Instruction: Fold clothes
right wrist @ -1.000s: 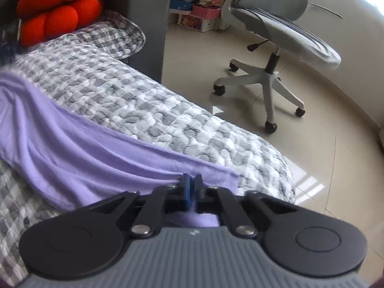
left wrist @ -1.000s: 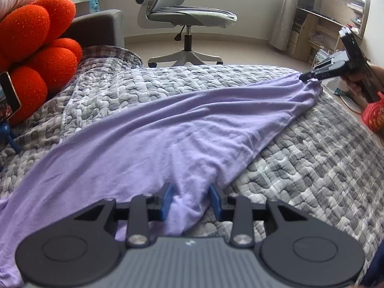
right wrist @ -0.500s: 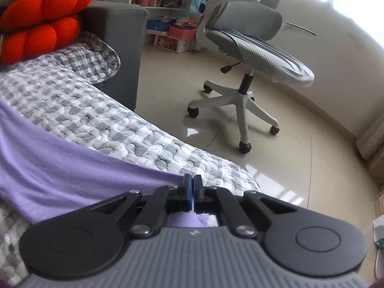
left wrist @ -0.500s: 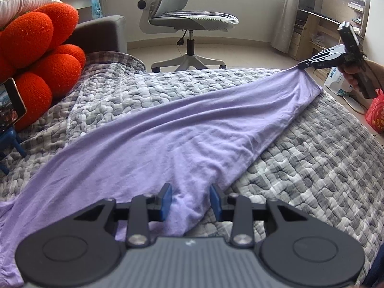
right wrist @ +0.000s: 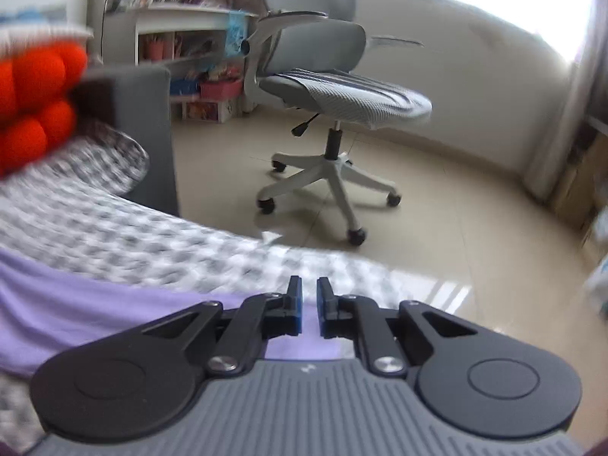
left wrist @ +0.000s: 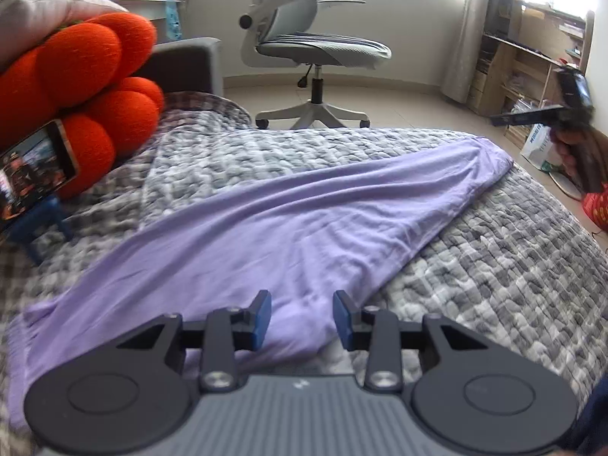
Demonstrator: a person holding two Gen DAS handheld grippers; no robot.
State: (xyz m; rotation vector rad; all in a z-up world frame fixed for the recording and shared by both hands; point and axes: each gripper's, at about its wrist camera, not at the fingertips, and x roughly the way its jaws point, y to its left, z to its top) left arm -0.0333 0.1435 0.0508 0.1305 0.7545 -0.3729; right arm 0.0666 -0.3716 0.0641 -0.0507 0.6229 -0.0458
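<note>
A lilac garment (left wrist: 304,220) lies spread slantwise over the grey-and-white quilt (left wrist: 494,285) of a bed. My left gripper (left wrist: 302,319) hovers at its near end, open, with the cloth lying under the gap and neither pad pressing on it. In the left wrist view my right gripper (left wrist: 497,118) is held in a hand up beyond the garment's far corner, clear of the cloth. In its own view the right gripper (right wrist: 309,309) has its jaws opening, a narrow gap with nothing between them; the garment (right wrist: 76,304) lies below.
An orange knobbly cushion (left wrist: 87,87) and a phone on a blue stand (left wrist: 34,171) sit at the left. A grey office chair (left wrist: 315,49) stands on the tiled floor past the bed. Wooden shelves (left wrist: 532,72) and a red basket (left wrist: 596,209) are at the right.
The right gripper has let go of the garment's far corner and lifted away from it; the corner now rests slack on the quilt. The right view has swung up toward the chair.
</note>
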